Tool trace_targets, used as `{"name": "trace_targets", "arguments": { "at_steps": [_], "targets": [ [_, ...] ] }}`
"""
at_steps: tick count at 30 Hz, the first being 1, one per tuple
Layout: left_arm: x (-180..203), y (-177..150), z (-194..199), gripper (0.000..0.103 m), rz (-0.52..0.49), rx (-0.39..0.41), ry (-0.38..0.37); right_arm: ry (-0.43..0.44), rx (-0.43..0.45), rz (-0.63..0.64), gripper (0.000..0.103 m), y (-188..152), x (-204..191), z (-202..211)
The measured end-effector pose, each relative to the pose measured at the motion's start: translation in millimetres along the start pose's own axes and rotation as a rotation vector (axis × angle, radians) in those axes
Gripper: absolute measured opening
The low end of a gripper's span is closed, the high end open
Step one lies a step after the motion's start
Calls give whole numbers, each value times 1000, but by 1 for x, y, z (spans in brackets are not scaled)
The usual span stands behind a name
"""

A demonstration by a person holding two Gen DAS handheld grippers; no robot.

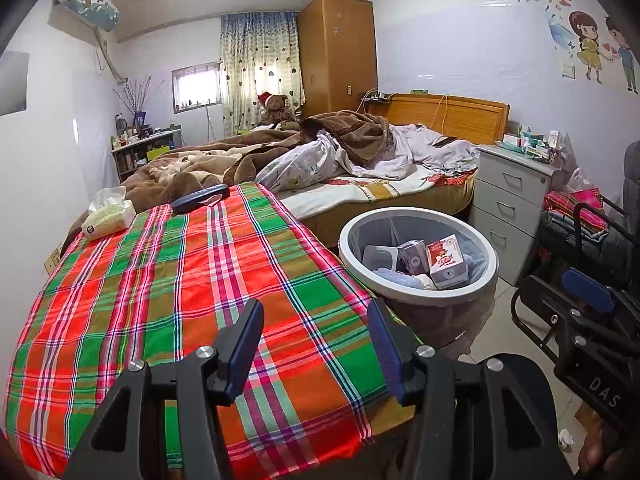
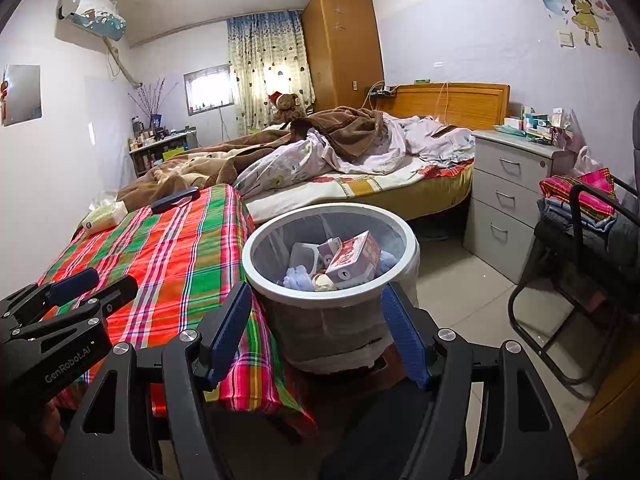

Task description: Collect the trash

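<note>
A round trash bin (image 1: 420, 294) with a white rim stands on the floor right of the plaid-covered table (image 1: 168, 288). It holds a red-and-white carton (image 1: 446, 260), a purple carton (image 1: 412, 258), a white tub and crumpled tissue. The bin shows centrally in the right wrist view (image 2: 332, 298), with the carton (image 2: 354, 260) on top. My left gripper (image 1: 316, 344) is open and empty over the table's near right part. My right gripper (image 2: 316, 330) is open and empty just in front of the bin. The right gripper body shows in the left view (image 1: 588, 320).
A tissue pack (image 1: 108, 216) and a dark glasses case (image 1: 200, 198) lie at the table's far end. An unmade bed (image 1: 360, 168) is behind, grey drawers (image 1: 512, 204) to the right, a chair with folded cloth (image 2: 580, 216) at far right. A tissue scrap (image 1: 566, 438) lies on the floor.
</note>
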State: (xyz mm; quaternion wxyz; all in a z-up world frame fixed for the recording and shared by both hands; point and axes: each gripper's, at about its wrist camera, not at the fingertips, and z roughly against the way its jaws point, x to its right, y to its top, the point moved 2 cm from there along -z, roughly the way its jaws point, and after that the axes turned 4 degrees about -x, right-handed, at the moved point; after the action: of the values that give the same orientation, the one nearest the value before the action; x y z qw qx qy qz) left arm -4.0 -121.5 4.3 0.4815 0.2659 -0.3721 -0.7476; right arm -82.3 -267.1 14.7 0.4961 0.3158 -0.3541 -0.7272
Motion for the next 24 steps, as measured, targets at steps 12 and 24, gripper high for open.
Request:
{"name": "trace_targets", "arguments": {
  "at_steps": [12,24],
  "targets": [
    [0,0,0,54,0,0,0,2,-1,0,69,0,0,0],
    [-1,-1,1,54,2,-1,0,3,-1,-1,69,0,0,0]
  ]
}}
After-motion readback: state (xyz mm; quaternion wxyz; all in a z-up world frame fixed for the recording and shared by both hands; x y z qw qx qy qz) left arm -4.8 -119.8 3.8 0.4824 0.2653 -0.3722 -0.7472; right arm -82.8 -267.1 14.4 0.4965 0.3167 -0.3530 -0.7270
